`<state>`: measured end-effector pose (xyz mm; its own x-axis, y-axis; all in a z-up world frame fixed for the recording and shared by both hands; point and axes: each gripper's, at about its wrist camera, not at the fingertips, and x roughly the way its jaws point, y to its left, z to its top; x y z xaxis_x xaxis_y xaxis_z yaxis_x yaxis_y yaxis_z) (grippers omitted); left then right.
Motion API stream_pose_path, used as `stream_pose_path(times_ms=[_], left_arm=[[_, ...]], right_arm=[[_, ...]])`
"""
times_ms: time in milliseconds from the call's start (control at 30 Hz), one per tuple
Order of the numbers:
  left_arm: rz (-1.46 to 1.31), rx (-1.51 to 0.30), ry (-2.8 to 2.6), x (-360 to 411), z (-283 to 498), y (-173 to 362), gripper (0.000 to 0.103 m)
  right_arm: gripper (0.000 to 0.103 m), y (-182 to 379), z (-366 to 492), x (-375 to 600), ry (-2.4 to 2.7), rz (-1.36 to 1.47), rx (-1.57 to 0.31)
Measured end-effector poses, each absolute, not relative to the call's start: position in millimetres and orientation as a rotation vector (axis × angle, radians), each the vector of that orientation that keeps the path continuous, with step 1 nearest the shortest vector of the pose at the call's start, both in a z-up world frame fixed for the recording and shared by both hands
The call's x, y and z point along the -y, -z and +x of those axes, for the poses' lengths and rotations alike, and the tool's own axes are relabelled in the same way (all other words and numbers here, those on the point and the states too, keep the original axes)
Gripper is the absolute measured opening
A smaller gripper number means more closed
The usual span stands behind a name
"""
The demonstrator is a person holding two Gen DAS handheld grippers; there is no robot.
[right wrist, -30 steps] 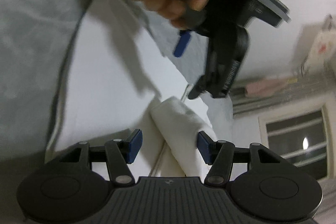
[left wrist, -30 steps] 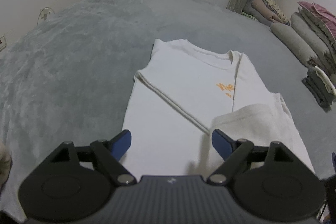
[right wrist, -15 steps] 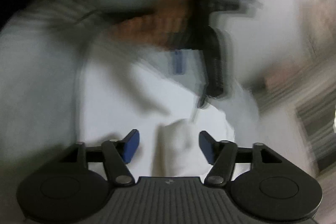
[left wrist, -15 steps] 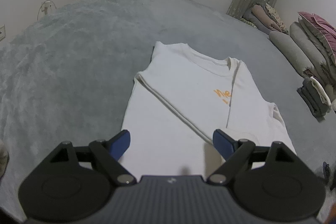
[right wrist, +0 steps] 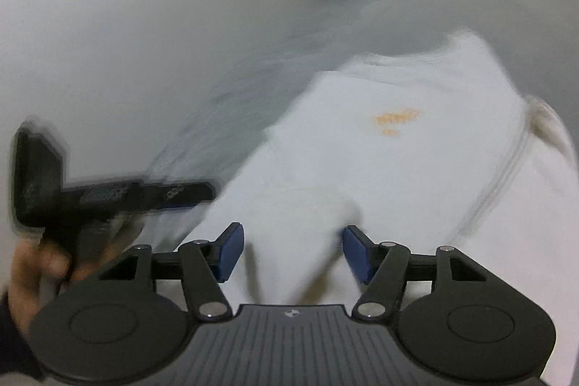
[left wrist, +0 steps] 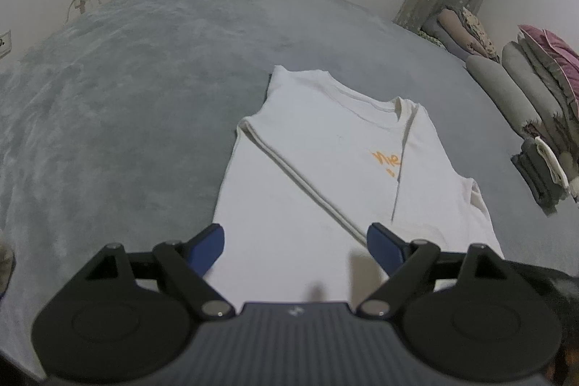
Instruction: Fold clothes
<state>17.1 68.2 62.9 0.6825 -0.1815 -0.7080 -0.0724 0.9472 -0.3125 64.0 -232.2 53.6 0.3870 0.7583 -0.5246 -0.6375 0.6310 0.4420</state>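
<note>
Your left gripper [left wrist: 295, 243] tilts downward, jaws wide, empty | right gripper [right wrist: 291, 252] jaws just narrowed, straddling a folded sleeve [right wrist: 304, 205] without pressing | white cotton T-shirt [left wrist: 325, 169] flat on plush grey bed [left wrist: 126, 78]

Left claw [left wrist: 295, 246] wide open, angled downward; right claw [right wrist: 291, 254] just narrowing, ungripped.
</note>
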Motion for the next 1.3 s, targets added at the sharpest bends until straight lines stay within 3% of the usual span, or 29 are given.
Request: stream_pose_path(times_ms=[167, 300, 367, 433, 500, 667, 1000, 1033, 1100, 1133, 1167, 1300], left_arm=[[-0.358, -0.812, 0.051, -75.9, 18.0, -65.7, 0.087], [-0.343, -0.825, 0.058, -71.9, 18.4, -63.3, 0.087], [-0.322, -0.832, 0.070, -67.1, 17.7, -62.1, 0.087], [-0.277, -0.833, 0.099, -59.4, 16.1, -62.7, 0.074], [-0.225, -0.831, 0.101, -51.5, 15.4, -63.8, 0.071], [-0.217, -0.844, 0.129, -48.1, 19.6, -58.8, 0.074], [-0.269, -0.881, 0.091, -60.0, 35.8, -44.3, 0.077], [-0.276, -0.882, 0.088, -61.2, 36.9, -43.3, 0.077], [-0.286, -0.892, 0.087, -62.7, 39.2, -41.0, 0.078], [-0.289, -0.896, 0.088, -63.2, 40.2, -39.8, 0.077], [-0.289, -0.899, 0.090, -63.0, 41.1, -38.9, 0.077], [-0.290, -0.903, 0.092, -62.2, 43.8, -37.0, 0.078]], right_arm=[[0.060, -84.3, -17.5, 205.8, -1.344, -0.208, -0.553], [0.059, -87.8, -32.0, 209.8, -1.300, -0.307, -0.520], [0.059, -89.6, -9.8, 224.4, -1.181, -0.256, -0.536], [0.059, -90.8, 20.6, 237.3, -1.020, -0.206, -0.547], [0.059, -85.6, 48.0, 260.1, -0.796, -0.154, -0.595], [0.059, -62.6, 100.6, 311.9, -0.575, 0.144, -0.745], [0.059, -35.9, 174.0, 301.0, -0.359, 0.283, -0.757], [0.057, -31.2, 183.4, 302.8, -0.342, 0.329, -0.774], [0.035, -25.1, 195.7, 309.2, -0.319, 0.436, -0.794], [0.013, -22.9, 199.1, 318.0, -0.305, 0.520, -0.792], [0.006, -20.8, 202.6, 326.8, -0.291, 0.603, -0.789], [0.006, -1.2, 195.6, 378.4, -0.239, 0.987, -0.668]])
